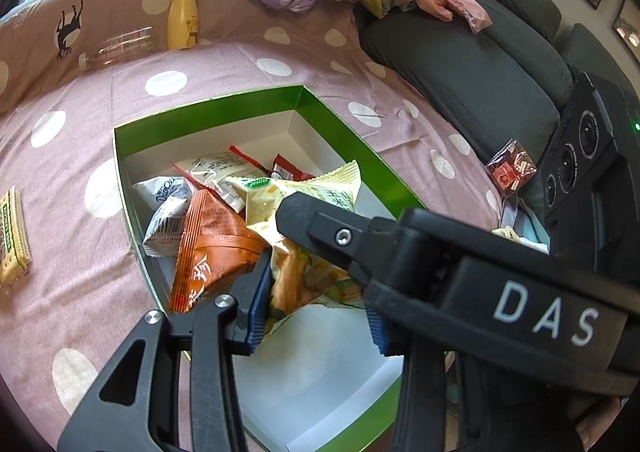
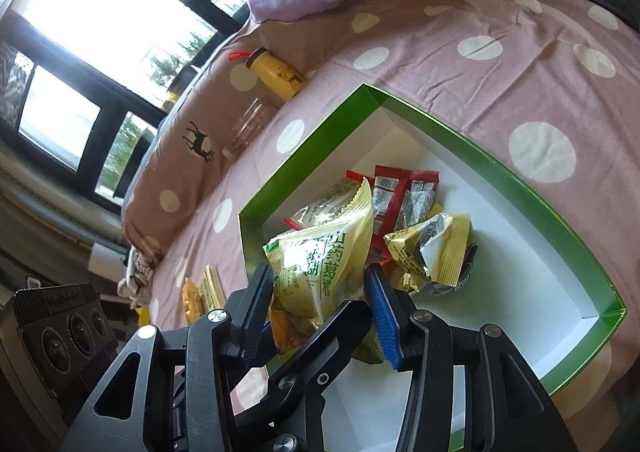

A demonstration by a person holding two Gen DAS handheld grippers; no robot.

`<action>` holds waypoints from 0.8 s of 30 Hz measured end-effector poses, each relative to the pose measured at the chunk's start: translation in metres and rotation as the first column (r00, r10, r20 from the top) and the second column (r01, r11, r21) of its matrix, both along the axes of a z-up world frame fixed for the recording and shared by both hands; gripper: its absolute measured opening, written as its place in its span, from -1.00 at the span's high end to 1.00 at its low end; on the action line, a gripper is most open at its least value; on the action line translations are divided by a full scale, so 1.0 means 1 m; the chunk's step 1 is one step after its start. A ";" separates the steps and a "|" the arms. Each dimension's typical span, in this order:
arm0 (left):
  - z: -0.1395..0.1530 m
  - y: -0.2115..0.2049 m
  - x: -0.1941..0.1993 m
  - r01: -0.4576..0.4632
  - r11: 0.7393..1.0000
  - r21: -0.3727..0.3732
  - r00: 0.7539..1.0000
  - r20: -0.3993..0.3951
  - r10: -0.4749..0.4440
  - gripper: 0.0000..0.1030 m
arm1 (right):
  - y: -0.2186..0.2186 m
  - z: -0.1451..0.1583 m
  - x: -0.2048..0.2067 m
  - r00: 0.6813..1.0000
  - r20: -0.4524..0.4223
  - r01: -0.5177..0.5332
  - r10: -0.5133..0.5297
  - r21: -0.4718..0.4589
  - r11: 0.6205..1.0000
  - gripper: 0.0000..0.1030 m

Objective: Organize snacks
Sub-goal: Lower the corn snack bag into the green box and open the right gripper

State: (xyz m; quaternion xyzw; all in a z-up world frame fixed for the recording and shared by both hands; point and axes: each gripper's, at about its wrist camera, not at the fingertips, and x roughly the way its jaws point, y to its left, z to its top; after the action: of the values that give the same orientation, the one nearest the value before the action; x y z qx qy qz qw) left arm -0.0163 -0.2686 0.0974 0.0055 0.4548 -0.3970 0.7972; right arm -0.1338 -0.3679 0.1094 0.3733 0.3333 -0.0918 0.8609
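1. Polka-dot pink bedsheet (image 1: 80, 252) carries a green box (image 2: 520, 187) part-filled with snack packets.
2. Both tongs pinch one yellow snack bag (image 2: 320, 264): left tongs (image 1: 316, 292) at its lower end, right tongs (image 2: 320, 312) across its middle, directly over the box.
3. Step in hand: placing the bag. Next: lower, spread both tongs, withdraw.
4. Outstanding: biscuit pack (image 1: 12, 236) and red packet (image 1: 510, 171) lie outside the box.

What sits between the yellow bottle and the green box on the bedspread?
A clear plastic bottle lies on its side between the yellow bottle and the green box, with bare spotted bedspread nearer the box. The left wrist view shows it best.
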 end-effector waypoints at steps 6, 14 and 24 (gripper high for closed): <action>-0.007 -0.001 0.002 -0.005 1.000 0.007 1.000 -0.030 0.005 0.20 | -0.003 -0.006 0.004 1.000 -0.027 0.000 0.000 0.016 1.000 0.01; -0.013 -0.004 0.005 -0.002 1.000 0.020 0.998 -0.068 0.003 0.20 | -0.008 -0.011 0.007 0.999 -0.047 0.015 -0.014 0.037 0.999 0.01; -0.018 -0.007 0.005 -0.004 0.999 0.040 0.997 -0.077 0.007 0.18 | -0.016 -0.020 0.009 0.995 -0.085 0.049 -0.045 0.041 0.998 0.01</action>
State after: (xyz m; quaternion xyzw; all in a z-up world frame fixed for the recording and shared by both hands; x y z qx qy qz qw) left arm -0.0115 -0.2754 0.0796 0.0046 0.4930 -0.3856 0.7799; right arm -0.1249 -0.3838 0.0896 0.3953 0.3625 -0.1204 0.8353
